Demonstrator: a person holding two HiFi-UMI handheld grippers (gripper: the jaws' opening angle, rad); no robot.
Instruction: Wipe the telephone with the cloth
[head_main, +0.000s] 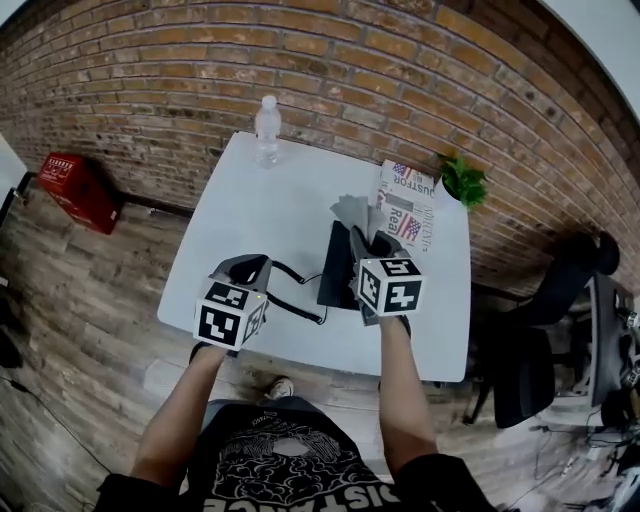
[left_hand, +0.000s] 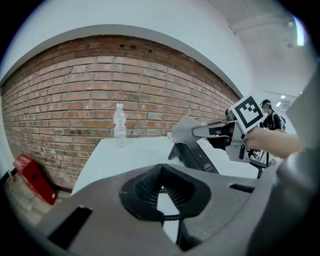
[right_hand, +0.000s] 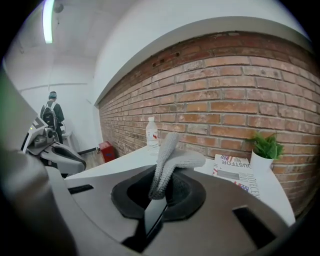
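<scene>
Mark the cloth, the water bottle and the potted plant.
cloth (right_hand: 172, 159), right gripper view, its folded knit top
water bottle (head_main: 267, 132), head view, middle of its body
potted plant (head_main: 463, 182), head view, its leaves

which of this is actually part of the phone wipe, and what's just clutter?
Job:
- telephone and its cord
- grey cloth, pinched in the right gripper
- left gripper, at the cord

Lying about:
- water bottle
- newspaper
- potted plant
- red box on the floor
</scene>
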